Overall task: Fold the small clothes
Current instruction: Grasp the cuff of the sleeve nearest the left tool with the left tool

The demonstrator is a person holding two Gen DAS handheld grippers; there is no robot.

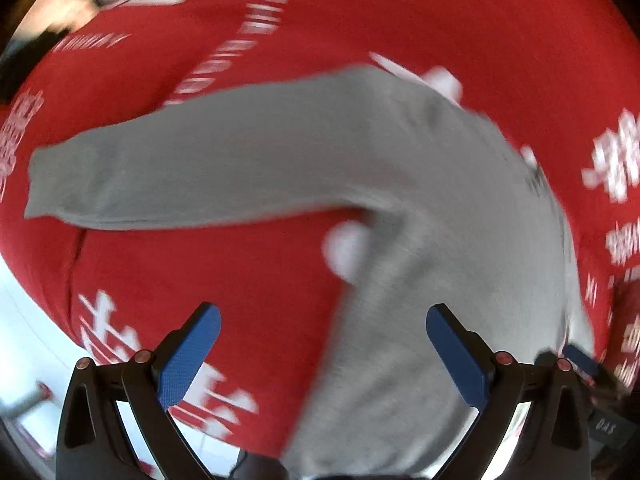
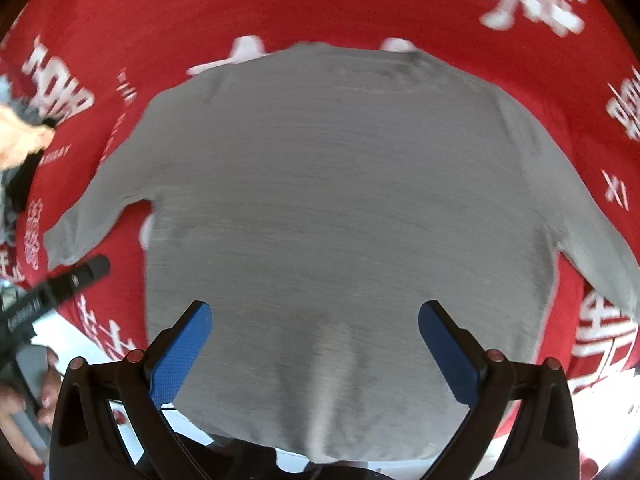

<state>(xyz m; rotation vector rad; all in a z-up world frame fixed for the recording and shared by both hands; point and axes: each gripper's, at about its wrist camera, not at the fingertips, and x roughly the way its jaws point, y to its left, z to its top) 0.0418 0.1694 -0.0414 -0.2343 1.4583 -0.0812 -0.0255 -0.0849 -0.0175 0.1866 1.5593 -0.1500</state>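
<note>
The left tongs [image 1: 323,354] stand wide apart with nothing between the blue pads [image 1: 188,364], held above the red cloth [image 1: 200,264] that covers the surface. The right tongs [image 2: 315,350] are spread just as wide, empty too, hovering over the lower body of the grey sweater [image 2: 340,208].

The grey sweater lies flat on the red cloth, spread out ahead of the right tongs. Its long axis runs straight away from them: hem nearest, neckline at the far end, one sleeve angling out to each side. From the left tongs the sweater [image 1: 400,184] sits ahead and to the right, with one sleeve reaching across to the left ahead of the pads; that view is smeared by motion, so whether the tongs touch fabric cannot be told.

A hand [image 2: 24,408] grips the handle of the other tool at the lower left of the right tongs, fingers wrapped round it.
</note>
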